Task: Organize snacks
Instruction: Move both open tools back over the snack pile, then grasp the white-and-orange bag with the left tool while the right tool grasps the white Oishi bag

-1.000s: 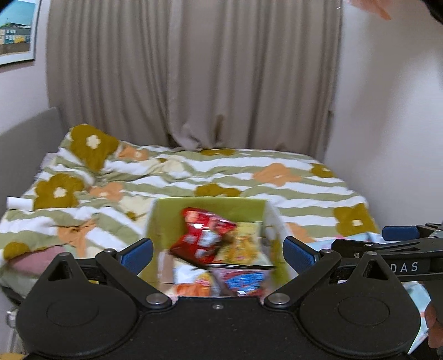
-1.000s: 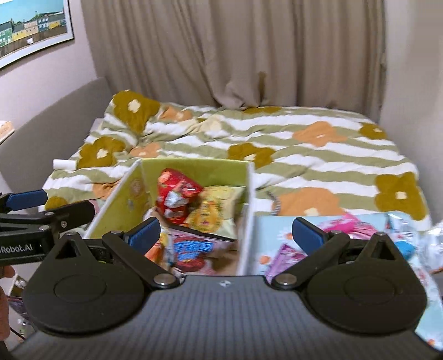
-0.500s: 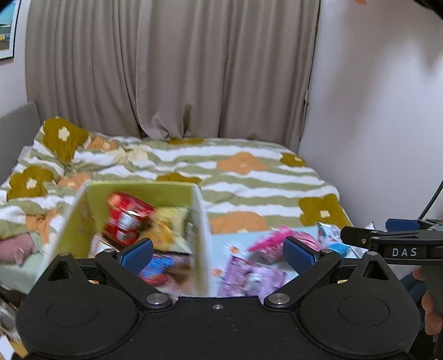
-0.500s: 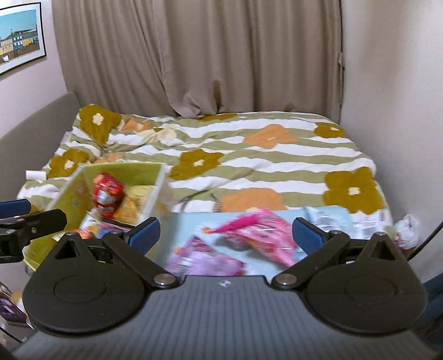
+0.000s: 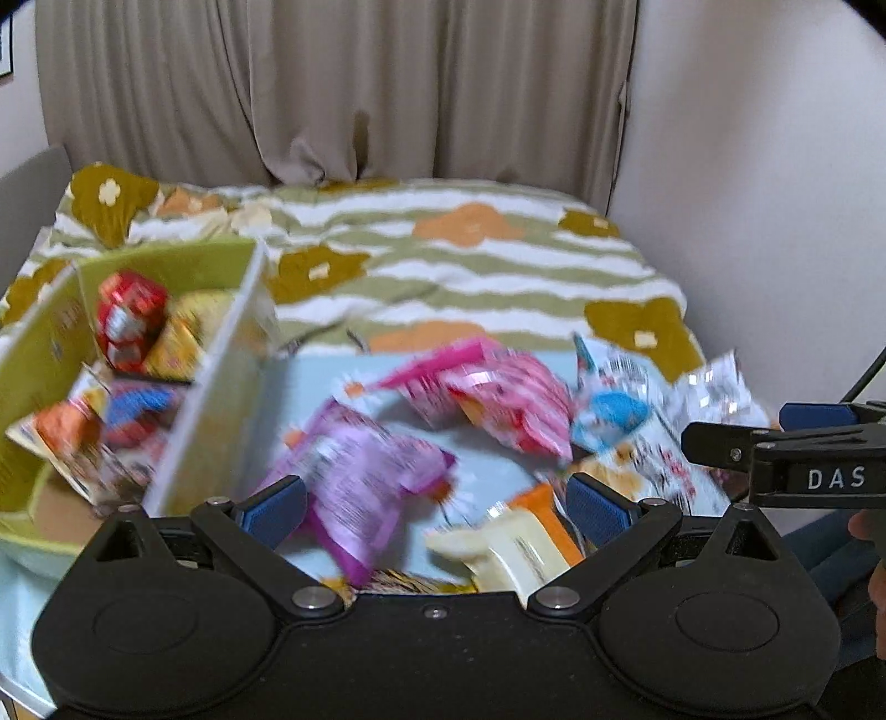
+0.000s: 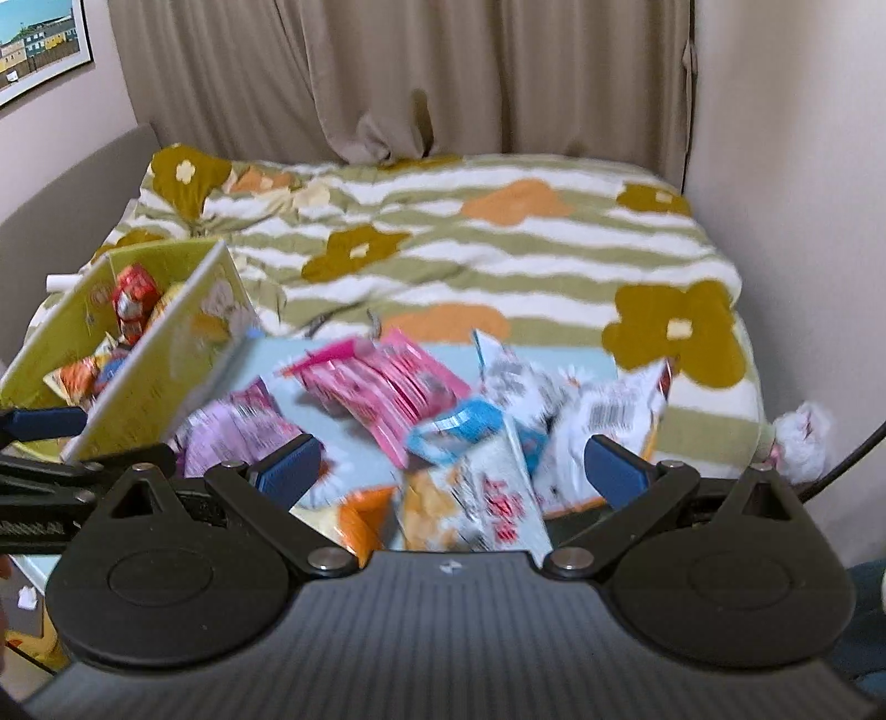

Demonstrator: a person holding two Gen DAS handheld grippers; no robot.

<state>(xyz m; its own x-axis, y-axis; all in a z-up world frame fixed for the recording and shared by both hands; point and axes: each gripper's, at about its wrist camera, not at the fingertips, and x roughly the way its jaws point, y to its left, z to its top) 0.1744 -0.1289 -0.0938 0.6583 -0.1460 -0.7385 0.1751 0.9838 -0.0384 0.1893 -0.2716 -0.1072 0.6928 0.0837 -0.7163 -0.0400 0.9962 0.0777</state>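
The left gripper [image 5: 434, 507] has its blue-padded fingers [image 5: 274, 509] spread wide, holding nothing, poised above loose snack packets on a pale blue tabletop [image 5: 310, 387]. Between and just beyond its fingers lie a purple packet [image 5: 360, 476] and a cream and orange packet [image 5: 520, 540]; the print on both is blurred and unreadable.

The right gripper [image 6: 454, 471] is likewise spread apart and empty. Between its fingers [image 6: 614, 468] lies a white packet with red characters [image 6: 487, 507], too smeared to read. Beyond it sit a light blue and white packet [image 6: 470, 423], a pink packet [image 6: 387, 382] and a white packet with a barcode [image 6: 614, 421] showing on its back. In the left wrist view the right gripper's side arm enters from the right edge, with the white letters "DAS" [image 5: 836, 478] legible on it.

To the left of the loose packets stands a yellow-green box [image 5: 221, 399] resting on the tabletop, its near wall printed with a pale figure. Inside it are a red packet [image 5: 130, 318], a yellow packet [image 5: 183, 338], and nearer the front an orange packet [image 5: 63, 429] and a blue and red one [image 5: 141, 407]; none of their writing can be made out.

Behind the tabletop is a bed with a green and white striped cover [image 6: 498, 249] bearing ochre and orange flowers, beige curtains [image 6: 415, 72] beyond, and a framed picture of buildings [image 6: 39, 44] on the left wall.
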